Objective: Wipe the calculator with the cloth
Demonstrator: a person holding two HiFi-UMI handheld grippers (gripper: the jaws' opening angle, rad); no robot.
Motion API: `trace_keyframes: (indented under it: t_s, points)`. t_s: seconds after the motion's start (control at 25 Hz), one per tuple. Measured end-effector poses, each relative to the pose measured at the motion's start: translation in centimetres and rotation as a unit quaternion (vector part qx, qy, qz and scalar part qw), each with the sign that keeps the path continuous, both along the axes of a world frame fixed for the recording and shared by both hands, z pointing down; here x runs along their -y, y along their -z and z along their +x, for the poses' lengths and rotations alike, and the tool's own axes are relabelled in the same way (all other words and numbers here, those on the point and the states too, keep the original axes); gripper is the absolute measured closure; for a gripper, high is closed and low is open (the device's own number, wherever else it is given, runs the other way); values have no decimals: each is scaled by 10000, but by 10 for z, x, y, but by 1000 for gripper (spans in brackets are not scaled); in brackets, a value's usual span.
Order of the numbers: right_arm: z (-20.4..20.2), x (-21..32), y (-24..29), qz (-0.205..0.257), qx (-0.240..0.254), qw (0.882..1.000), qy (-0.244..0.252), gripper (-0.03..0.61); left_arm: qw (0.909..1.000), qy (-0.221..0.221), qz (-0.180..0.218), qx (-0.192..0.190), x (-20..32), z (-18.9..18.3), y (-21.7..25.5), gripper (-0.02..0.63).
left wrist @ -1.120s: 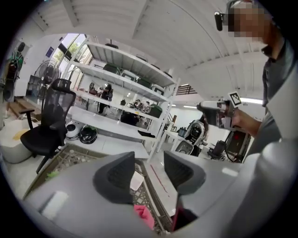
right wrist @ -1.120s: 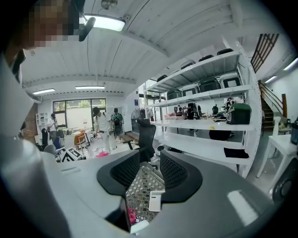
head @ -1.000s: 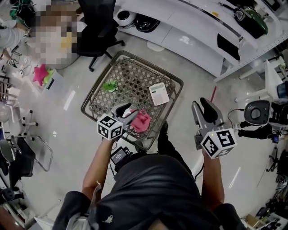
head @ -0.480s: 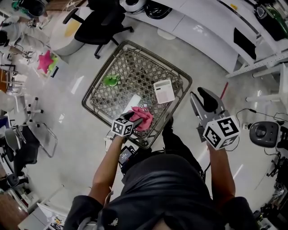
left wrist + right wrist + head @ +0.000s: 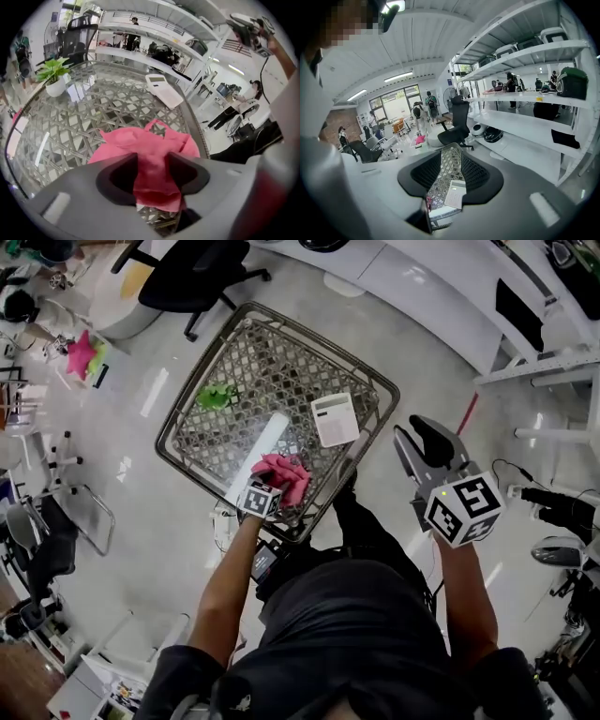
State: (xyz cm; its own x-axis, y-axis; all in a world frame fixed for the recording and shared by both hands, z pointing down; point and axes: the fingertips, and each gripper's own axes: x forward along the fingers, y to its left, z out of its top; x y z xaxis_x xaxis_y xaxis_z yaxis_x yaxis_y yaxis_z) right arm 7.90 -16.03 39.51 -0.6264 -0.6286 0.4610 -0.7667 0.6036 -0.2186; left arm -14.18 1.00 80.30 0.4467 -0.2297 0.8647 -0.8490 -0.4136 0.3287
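Pink cloth [image 5: 281,477] not yet gripped; no wiping begun.
The left claw [image 5: 152,173] is down over the cloth at the desk's [image 5: 272,371] near edge. Its jaws stand apart astride the fabric and have just been closing, not yet clamped. The calculator [image 5: 335,418] lies untouched, apart from the cloth. The right claw [image 5: 451,180] hangs beside the desk, jaws apart, empty. Grasping and the whole wipe remain.

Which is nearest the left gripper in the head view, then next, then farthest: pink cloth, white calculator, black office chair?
1. Pink cloth, between the left gripper's jaws, which have just been closing.
2. White calculator, farther right on the woven table.
3. Black office chair, beyond the table's far side.
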Motion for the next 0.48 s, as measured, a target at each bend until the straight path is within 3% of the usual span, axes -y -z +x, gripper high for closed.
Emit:
trace_keyframes:
  t_s: [0.12,0.2,0.36,0.48]
  points:
    - [3,5,-5,-61,0,10000,-9,462,9995,67,194,256,4,-13,-1,447]
    - [5,8,-9,-102,7,9999,-23,462,9993,77,227,303,4,-18,-2,488]
    - [9,13,-17,-180,46,9998,-44,462,9993,41,234,286,8,-15,1,518]
    - [12,18,-22,-235,79,9997,-74,462,9981,229,547,164,25,-11,15,525]
